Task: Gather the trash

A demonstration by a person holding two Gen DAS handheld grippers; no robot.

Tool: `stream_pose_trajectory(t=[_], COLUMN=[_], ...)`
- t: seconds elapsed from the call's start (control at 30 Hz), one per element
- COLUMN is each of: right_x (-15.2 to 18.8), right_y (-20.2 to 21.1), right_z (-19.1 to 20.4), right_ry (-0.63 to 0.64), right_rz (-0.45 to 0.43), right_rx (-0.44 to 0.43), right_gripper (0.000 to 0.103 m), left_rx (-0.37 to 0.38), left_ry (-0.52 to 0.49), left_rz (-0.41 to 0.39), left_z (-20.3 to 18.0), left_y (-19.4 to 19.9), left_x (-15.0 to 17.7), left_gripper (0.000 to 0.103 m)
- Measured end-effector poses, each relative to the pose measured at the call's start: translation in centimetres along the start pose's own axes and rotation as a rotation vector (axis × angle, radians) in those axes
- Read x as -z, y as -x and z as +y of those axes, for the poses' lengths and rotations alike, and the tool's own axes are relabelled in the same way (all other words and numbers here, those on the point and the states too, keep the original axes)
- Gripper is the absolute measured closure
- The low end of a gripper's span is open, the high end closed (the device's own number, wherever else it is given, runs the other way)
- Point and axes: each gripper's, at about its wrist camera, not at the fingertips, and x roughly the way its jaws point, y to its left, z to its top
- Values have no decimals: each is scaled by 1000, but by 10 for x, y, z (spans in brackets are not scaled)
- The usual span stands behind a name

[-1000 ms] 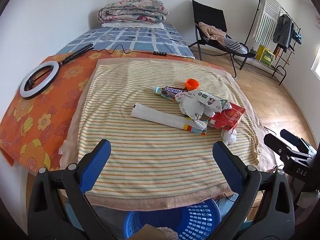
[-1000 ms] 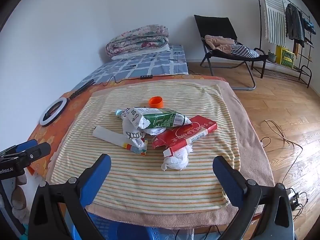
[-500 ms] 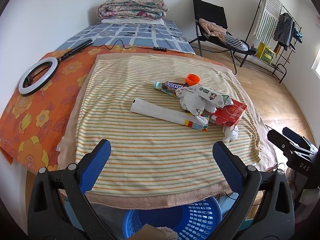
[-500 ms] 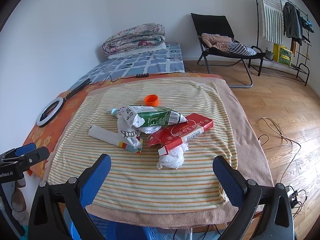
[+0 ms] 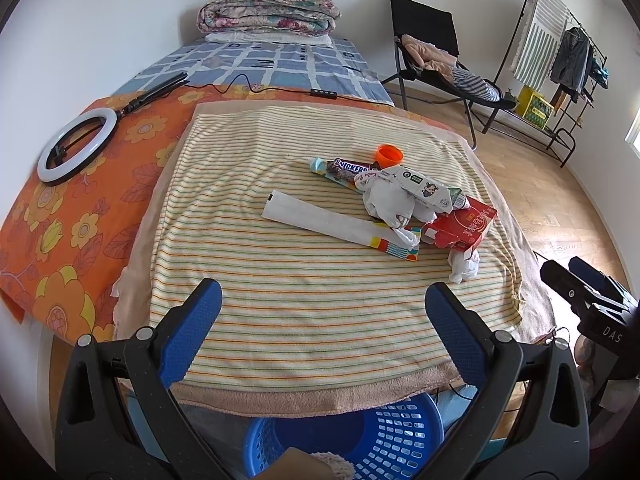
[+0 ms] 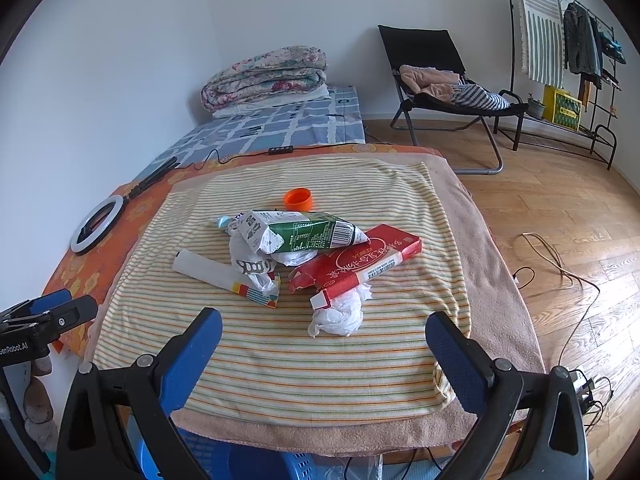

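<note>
Trash lies in a heap on the striped towel (image 5: 280,280): a red box (image 6: 360,258), a green-and-white carton (image 6: 304,234), a crumpled white tissue (image 6: 338,316), a long white wrapper (image 5: 332,226), a Snickers bar (image 5: 348,168) and an orange cap (image 5: 389,154). A blue basket (image 5: 360,440) stands below the table's near edge. My left gripper (image 5: 320,316) is open and empty, short of the heap. My right gripper (image 6: 320,340) is open and empty, just in front of the tissue.
A ring light (image 5: 76,144) lies on the orange flowered cloth at the left. A bed with a folded quilt (image 5: 268,12) is behind. A black chair (image 6: 436,80) and a clothes rack (image 6: 568,40) stand at the right on the wooden floor, with cables (image 6: 560,264).
Both grippers have risen a little and tilted down, so the table and the trash sit lower and closer in view. Both stay open and empty.
</note>
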Motion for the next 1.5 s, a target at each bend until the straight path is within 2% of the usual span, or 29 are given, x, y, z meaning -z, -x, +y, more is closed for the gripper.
stream_pose_trajectory(t=[1.5], right_x=[4], right_y=[-3], right_z=[-7], right_ry=[-11], right_rz=[12], right_rx=[8], right_gripper=[0], left_rx=[3], left_ry=[2], left_rz=[7], left_z=[3], left_y=[0], left_x=[-2], left_gripper=[0])
